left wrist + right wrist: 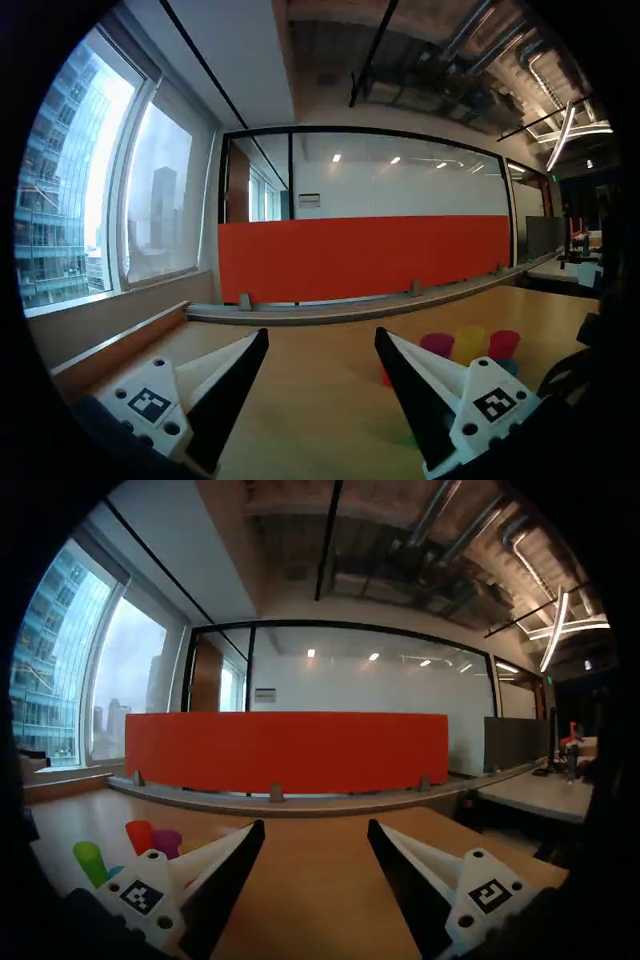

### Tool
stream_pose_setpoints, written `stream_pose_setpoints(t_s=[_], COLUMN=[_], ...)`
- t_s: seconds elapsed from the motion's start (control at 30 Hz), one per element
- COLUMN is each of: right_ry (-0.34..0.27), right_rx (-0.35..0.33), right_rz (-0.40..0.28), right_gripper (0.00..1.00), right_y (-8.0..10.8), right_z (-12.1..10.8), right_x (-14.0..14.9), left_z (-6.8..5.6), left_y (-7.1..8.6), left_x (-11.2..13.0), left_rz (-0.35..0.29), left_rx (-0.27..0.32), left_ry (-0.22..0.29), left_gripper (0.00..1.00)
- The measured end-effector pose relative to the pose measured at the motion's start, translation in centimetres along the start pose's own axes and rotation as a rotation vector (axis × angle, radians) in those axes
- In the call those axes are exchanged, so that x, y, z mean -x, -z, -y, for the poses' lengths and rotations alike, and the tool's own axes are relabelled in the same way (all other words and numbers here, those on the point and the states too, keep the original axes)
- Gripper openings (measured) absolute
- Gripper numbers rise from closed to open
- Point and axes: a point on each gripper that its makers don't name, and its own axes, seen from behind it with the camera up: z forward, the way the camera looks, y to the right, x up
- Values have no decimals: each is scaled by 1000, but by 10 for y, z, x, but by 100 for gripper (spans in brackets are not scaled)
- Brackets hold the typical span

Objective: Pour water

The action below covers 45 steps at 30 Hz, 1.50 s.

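The divider (364, 258) is orange; there is a magenta cup (437, 344), yellow cup (470, 339) and red cup (504, 342).

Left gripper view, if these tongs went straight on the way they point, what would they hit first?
Nothing close, it seems: the open left tongs point over bare wooden desk toward the orange divider panel at its far edge. The coloured cups sit right of that line.

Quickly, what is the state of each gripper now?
Left gripper: open, holding nothing.
Right gripper: open, holding nothing.
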Motion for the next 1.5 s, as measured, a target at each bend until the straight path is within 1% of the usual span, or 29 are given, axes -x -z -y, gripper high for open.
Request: stream_pose_setpoints(t_s=[0.2, 0.4, 0.57, 0.7, 0.87, 1.07, 1.27, 1.5], right_ry=[2, 12, 6, 0, 9, 15, 18, 18], right_rx=[-5, 1, 6, 7, 8, 13, 7, 8], right_rz=[-4, 0, 4, 14, 19, 30, 39, 31], right_gripper=[100, 100, 100, 100, 100, 100, 100, 100], right_y=[4, 5, 7, 7, 8, 8, 8, 8], right_z=[4, 5, 6, 7, 9, 12, 16, 14], right_x=[0, 3, 5, 6, 6, 9, 11, 5], left_z=[1, -3, -6, -5, -1, -3, -3, -1], left_y=[0, 0, 0, 0, 2, 1, -3, -5], left_x=[10, 18, 27, 33, 40, 53, 60, 71], left_rz=[1, -8, -10, -11, -15, -11, -8, 6], left_rx=[-19, -28, -42, -62, -84, -84, -90, -94], left_ry=[-12, -13, -18, -25, -11, 19, 18, 16], left_gripper=[99, 99, 99, 99, 99, 99, 99, 99])
